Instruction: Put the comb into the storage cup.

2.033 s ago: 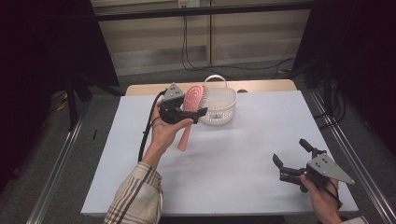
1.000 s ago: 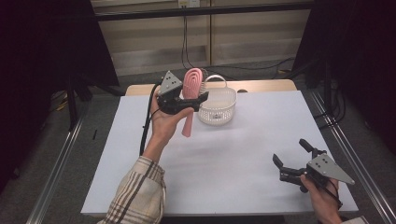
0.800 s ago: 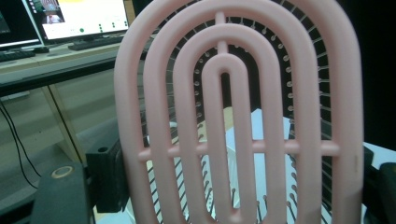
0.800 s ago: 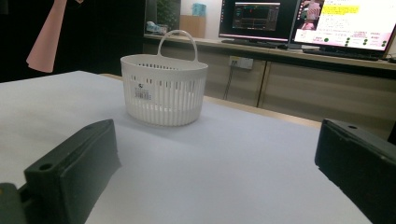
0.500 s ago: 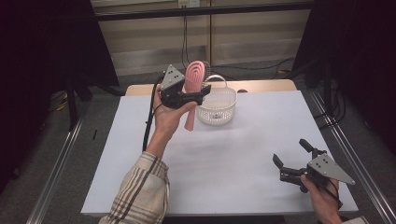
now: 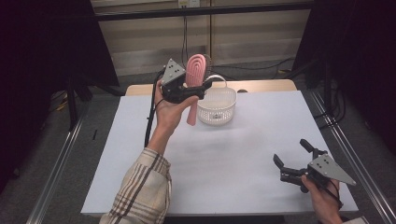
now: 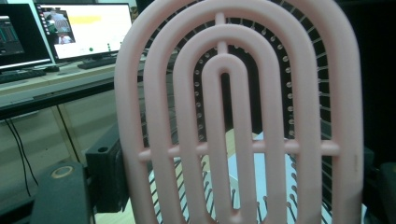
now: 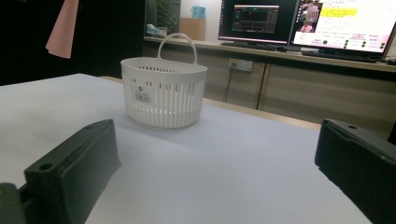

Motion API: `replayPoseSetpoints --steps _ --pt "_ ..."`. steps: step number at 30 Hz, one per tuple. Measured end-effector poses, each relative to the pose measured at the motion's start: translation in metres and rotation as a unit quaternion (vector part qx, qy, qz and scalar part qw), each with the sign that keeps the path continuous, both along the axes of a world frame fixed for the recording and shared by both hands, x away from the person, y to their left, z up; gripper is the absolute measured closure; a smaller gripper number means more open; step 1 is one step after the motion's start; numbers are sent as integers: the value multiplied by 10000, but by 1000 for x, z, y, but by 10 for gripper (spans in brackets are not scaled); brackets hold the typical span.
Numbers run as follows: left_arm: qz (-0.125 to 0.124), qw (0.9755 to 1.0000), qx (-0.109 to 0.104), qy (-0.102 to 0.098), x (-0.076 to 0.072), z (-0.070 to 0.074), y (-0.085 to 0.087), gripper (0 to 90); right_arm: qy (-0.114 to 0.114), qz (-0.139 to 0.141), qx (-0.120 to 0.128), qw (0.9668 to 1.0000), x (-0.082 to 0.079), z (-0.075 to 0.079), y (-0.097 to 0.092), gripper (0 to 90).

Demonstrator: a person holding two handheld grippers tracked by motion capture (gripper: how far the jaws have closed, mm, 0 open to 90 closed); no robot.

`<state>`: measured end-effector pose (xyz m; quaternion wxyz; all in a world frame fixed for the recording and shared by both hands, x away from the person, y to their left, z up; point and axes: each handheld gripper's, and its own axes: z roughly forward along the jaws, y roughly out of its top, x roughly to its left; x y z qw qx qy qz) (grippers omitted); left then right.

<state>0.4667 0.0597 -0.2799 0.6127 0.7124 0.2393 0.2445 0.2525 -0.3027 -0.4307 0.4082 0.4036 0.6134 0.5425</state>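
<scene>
My left gripper point(image 6: 187, 89) pinches the pink hairbrush point(image 6: 194, 84) mid-handle, head above the jaws, lifted beside the white basket point(image 6: 216, 106). I judge the drop comes next, probably handle first. My right gripper point(image 6: 299, 164) rests spread on the worktop point(image 6: 224, 154).

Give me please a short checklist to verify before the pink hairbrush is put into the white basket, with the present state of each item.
1. Brush held firmly: the left gripper is shut on the pink hairbrush, upright, lifted off the table. Ok.
2. Brush over the opening: it hangs beside the white basket, at its left edge. Not ok yet.
3. Basket upright, opening free: handle up; nothing seen inside from the high view. Ok.
4. Right gripper out of the way: open, near the table's front right corner. Ok.
5. Brush fits lying flat inside: cannot tell.
</scene>
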Motion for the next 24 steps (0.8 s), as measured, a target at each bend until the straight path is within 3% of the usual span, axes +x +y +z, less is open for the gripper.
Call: replayPoseSetpoints --steps 24 --pt "77 9998 -75 -161 15 5 -15 210 -7 17 30 10000 -1 0 0 0"
